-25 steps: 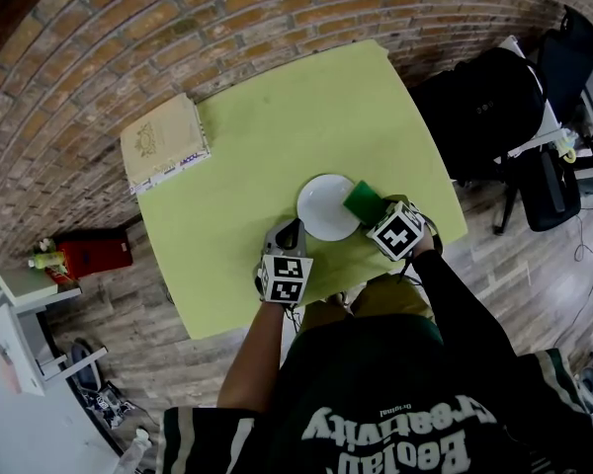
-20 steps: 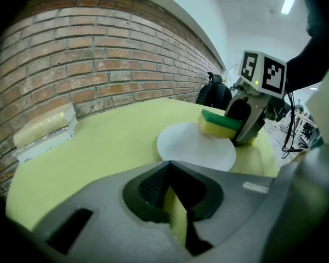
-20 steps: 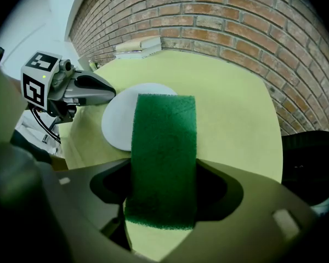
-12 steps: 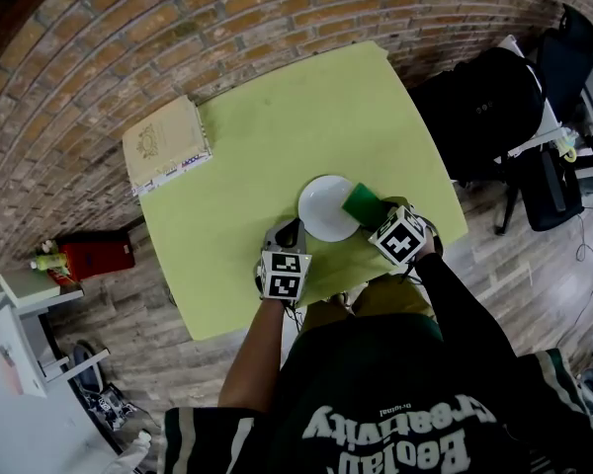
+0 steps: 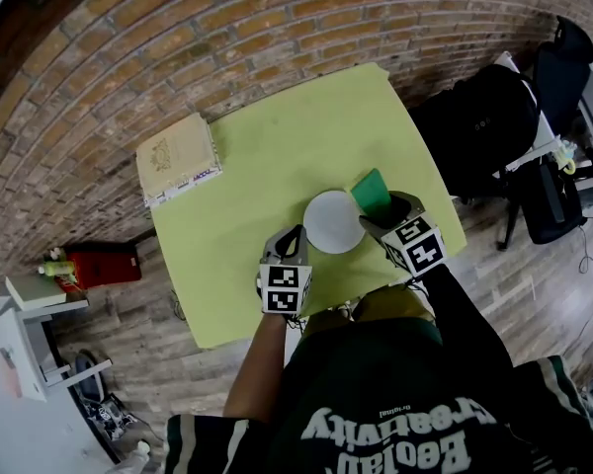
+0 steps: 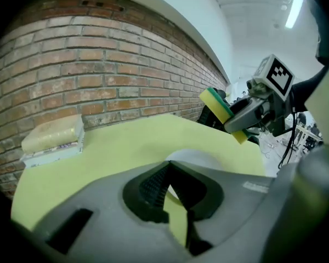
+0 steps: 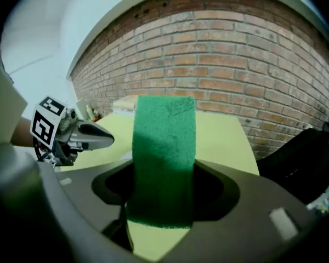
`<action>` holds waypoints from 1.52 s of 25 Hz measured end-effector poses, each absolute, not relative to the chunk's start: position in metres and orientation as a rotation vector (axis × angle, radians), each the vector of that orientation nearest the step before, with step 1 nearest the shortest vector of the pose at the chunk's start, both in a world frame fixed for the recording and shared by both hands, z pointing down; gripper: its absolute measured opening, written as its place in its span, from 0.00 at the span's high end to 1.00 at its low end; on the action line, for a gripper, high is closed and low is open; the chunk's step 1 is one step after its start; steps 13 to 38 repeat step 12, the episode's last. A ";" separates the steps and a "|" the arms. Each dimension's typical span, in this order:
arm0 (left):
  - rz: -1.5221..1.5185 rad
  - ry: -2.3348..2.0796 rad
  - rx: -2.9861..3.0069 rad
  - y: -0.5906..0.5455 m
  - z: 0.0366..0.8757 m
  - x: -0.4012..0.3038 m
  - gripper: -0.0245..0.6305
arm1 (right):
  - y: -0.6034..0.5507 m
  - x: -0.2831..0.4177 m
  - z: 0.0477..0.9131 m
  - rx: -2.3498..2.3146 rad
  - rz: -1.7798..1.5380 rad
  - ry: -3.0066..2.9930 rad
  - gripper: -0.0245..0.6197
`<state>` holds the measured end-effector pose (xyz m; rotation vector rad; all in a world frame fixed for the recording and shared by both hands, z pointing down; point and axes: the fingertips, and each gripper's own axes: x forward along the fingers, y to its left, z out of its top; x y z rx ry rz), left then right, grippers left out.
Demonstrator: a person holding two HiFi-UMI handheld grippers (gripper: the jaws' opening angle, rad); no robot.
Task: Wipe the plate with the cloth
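A round white plate (image 5: 334, 221) lies on the yellow-green table (image 5: 277, 146) near its front edge. My left gripper (image 5: 293, 237) sits at the plate's left rim, its jaws closed on that rim; the plate (image 6: 194, 156) shows just past the fingertips in the left gripper view. My right gripper (image 5: 381, 205) is shut on the cloth, a green scouring sponge (image 5: 372, 192) with a yellow body (image 6: 219, 106). The sponge is held in the air beside the plate's far right rim, apart from it. It fills the right gripper view (image 7: 163, 163).
A thick cream book (image 5: 178, 158) lies on the table's far left corner. A black bag and chair (image 5: 484, 117) stand right of the table, and a red box (image 5: 104, 263) sits on the floor at left. A brick wall runs behind.
The right gripper has lifted the sponge off the plate's right rim and carried it up and away from the plate. The left gripper stays at the plate's left rim. The head camera shifted.
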<state>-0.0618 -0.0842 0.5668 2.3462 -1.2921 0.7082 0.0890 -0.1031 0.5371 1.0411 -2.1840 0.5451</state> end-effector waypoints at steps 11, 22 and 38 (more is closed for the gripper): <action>0.449 -1.515 2.514 -0.118 0.424 -0.067 0.95 | -0.123 0.083 0.418 1.268 0.307 -2.463 0.48; 0.425 -1.531 2.527 -0.119 0.410 -0.066 0.95 | -0.122 0.083 0.409 1.278 0.288 -2.479 0.48; 0.425 -1.531 2.527 -0.119 0.410 -0.066 0.95 | -0.122 0.083 0.409 1.278 0.288 -2.479 0.48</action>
